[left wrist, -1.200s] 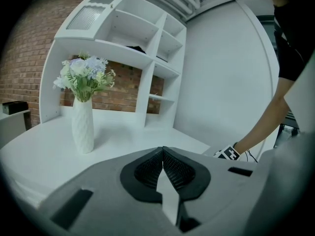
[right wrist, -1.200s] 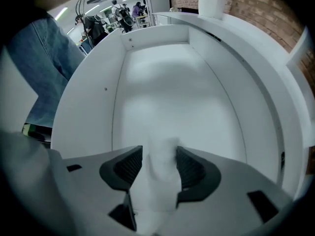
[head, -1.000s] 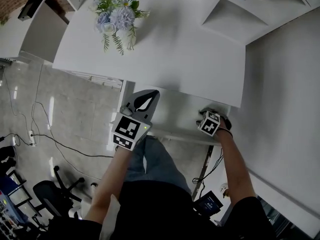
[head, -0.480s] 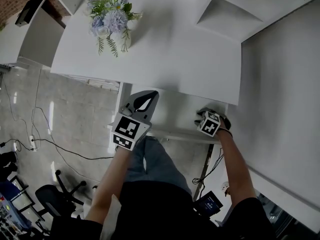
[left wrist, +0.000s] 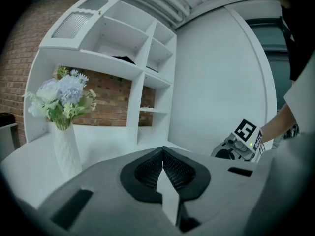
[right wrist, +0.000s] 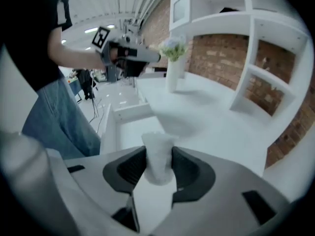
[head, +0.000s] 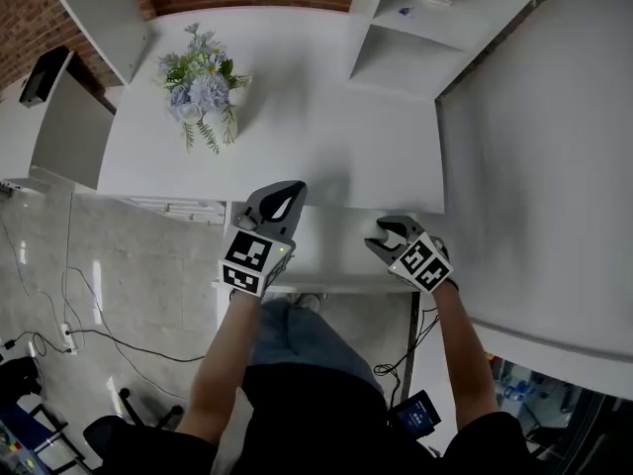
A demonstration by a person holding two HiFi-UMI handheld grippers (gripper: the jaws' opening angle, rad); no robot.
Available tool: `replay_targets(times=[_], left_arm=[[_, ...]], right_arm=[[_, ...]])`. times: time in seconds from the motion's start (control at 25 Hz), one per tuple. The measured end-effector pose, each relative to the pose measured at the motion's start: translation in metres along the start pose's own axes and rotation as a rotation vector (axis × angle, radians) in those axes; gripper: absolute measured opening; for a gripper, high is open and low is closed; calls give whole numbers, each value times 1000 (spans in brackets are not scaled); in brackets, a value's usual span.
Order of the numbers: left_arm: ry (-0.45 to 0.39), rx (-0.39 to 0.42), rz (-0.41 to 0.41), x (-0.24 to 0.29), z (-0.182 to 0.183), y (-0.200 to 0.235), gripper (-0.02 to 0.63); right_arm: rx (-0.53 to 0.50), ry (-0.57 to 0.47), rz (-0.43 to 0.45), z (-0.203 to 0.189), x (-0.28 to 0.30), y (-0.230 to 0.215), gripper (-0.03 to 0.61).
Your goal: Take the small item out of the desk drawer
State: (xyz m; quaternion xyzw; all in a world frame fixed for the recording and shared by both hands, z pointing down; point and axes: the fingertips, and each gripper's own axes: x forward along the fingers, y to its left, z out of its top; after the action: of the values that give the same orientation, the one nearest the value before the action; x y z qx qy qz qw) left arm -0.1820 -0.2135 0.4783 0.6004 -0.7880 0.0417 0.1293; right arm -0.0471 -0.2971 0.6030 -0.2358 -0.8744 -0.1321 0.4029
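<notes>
A small white cup-like item [right wrist: 158,160] sits between the pads of my right gripper [right wrist: 158,167], which is shut on it. In the head view the right gripper [head: 392,232] hangs over the right end of the open white desk drawer [head: 331,253]; the item itself is too small to make out there. My left gripper [head: 285,192] is over the drawer's left end. Its jaws [left wrist: 162,154] meet at the tips and hold nothing. The drawer [right wrist: 129,128] also shows below the item in the right gripper view.
A white vase of blue and white flowers [head: 199,94] stands on the white desk top [head: 326,137] at the back left. White shelves [head: 410,38] rise at the back right against brick. A white wall [head: 534,166] runs close along the right.
The right gripper has tipped up and come a little forward at the drawer's right end, so its jaws now show. The left gripper has barely moved. The head view has swung further over the desk.
</notes>
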Motion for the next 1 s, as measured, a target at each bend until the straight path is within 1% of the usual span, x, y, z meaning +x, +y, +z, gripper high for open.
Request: replay_targets(times=[0.12,0.24,0.36,0.44,0.56,0.72,0.88,1.0], left_arm=[[-42,12,-4,8,20,2,8],[-88,32,-17,17,43,2,8],[-138,58,-47,26,67,-3,8],[-166,78,-63,31,81,-5,8],[-191,86,-72,32,92,-13,8],[-216,102,-79,32,107,-21,8],[-243,123,-83,30,120,-24,8],[-275,134,-84,26,130,-26,8]], right_arm=[[56,-164,-98,47,-36,-17,156],[123,-340,-216,87,-76,-35,156],[209,-527,-348,117,-117,-54,156],[247,-625,-443,129,-141,-64,156],[304,-725,-561,133,-170,-68,156],[413,-832,-724,121,-203,-74,156],[510,-878,-860,100,-222,-77,156],[575,-890,-930,83,-230,-77,156]])
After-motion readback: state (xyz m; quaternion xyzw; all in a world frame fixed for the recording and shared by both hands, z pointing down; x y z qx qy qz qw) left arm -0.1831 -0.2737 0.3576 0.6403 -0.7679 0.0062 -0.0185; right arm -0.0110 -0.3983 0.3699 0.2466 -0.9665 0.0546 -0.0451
